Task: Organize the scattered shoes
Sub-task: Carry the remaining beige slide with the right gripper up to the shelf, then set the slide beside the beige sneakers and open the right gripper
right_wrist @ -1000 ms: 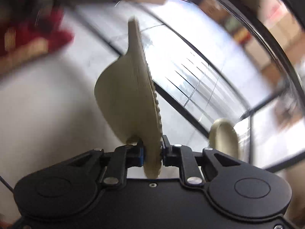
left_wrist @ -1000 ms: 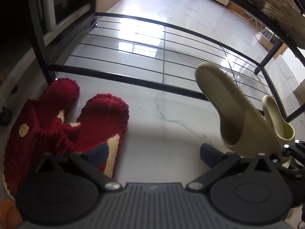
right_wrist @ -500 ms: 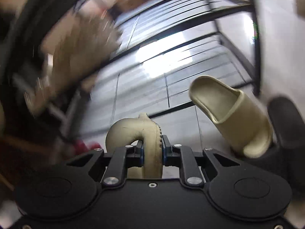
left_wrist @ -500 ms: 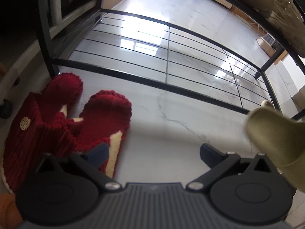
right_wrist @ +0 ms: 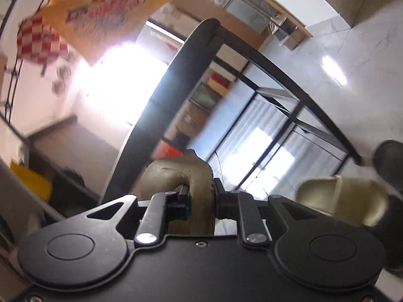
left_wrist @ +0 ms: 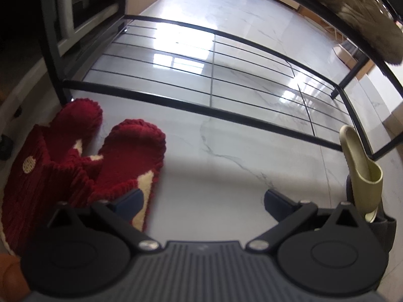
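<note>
A pair of red knitted slippers (left_wrist: 83,161) lies on the white floor at the left, in front of the black shoe rack (left_wrist: 211,110). My left gripper (left_wrist: 201,198) is open and empty above the floor just right of them. My right gripper (right_wrist: 201,198) is shut on a beige slide sandal (right_wrist: 191,183), held up and tilted toward the room. A second beige slide (left_wrist: 360,173) rests at the right on a dark shoe (left_wrist: 385,226); it also shows in the right wrist view (right_wrist: 345,201).
The rack's low wire shelf (left_wrist: 214,75) spans the middle over glossy floor. A furry brown shoe (left_wrist: 365,12) sits on an upper shelf at top right. A black rack post (right_wrist: 176,88) crosses the right wrist view. A dark cabinet (left_wrist: 95,5) stands at left.
My right gripper has swung the beige slide out of the left wrist view and tilted upward, from facing the floor to facing the room. The left gripper has stayed open over the same spot.
</note>
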`<action>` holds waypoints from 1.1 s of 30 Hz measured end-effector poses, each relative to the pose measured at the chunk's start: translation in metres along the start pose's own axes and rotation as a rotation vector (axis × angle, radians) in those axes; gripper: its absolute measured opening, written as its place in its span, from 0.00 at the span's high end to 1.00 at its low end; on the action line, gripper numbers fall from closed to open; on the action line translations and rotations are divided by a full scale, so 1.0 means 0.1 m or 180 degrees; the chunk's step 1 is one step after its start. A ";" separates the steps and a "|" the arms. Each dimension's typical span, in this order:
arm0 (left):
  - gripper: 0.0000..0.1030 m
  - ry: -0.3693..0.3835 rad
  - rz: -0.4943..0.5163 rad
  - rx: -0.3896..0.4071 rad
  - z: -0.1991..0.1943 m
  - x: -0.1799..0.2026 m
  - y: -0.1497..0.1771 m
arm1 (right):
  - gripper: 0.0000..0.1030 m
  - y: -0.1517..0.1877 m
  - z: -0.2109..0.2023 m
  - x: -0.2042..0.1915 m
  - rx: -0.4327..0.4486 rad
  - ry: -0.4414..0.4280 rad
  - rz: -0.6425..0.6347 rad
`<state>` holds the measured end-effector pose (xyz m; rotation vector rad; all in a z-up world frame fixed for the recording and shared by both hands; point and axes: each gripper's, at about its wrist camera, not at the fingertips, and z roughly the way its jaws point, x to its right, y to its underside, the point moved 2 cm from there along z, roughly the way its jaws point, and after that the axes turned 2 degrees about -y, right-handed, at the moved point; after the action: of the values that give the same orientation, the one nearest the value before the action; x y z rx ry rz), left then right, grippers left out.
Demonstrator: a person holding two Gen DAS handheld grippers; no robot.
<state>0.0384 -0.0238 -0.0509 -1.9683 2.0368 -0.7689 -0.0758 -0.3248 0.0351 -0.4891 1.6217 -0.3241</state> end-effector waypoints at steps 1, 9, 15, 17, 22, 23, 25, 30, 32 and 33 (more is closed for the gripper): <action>0.01 -0.0002 0.0027 0.0026 -0.01 0.01 0.01 | 0.83 -0.01 0.08 0.02 0.0049 0.0009 0.0041; 0.01 0.0028 0.0067 0.0065 -0.02 0.03 -0.04 | 0.83 -0.08 1.35 0.24 0.0183 -0.0069 0.0538; 0.01 0.0061 -0.0086 0.0040 0.00 -0.04 -0.11 | 0.82 -0.07 1.84 0.39 0.0180 0.0249 0.0659; 0.01 0.0077 -0.0117 0.0038 0.01 -0.05 -0.13 | 0.82 -0.09 1.93 0.48 0.0155 0.0442 0.0543; 0.01 0.0084 -0.0101 -0.0005 0.04 -0.03 -0.13 | 0.75 -0.21 2.04 0.57 0.0083 0.0506 0.0244; 0.01 0.0083 -0.0081 -0.0012 0.04 -0.02 -0.12 | 0.64 -0.27 2.08 0.55 0.0023 0.0518 0.0115; 0.01 0.0085 -0.0072 -0.0005 0.03 -0.02 -0.11 | 0.43 -0.33 2.08 0.47 -0.0060 0.0538 -0.0076; 0.01 0.0074 -0.0093 0.0007 0.03 -0.03 -0.11 | 0.07 -0.59 1.93 0.29 -0.0185 0.0521 -0.0504; 0.01 0.0070 -0.0090 -0.0012 0.03 -0.04 -0.11 | 0.04 -0.70 1.90 0.26 -0.0287 0.0579 -0.0667; 0.01 0.0073 -0.0090 -0.0020 0.04 -0.04 -0.10 | 0.05 -0.76 1.87 0.28 -0.0327 0.0601 -0.0674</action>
<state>0.0491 -0.0206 -0.0497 -2.0050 2.0306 -0.7957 0.1170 -0.3900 0.0260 -0.7291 1.7792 -0.4579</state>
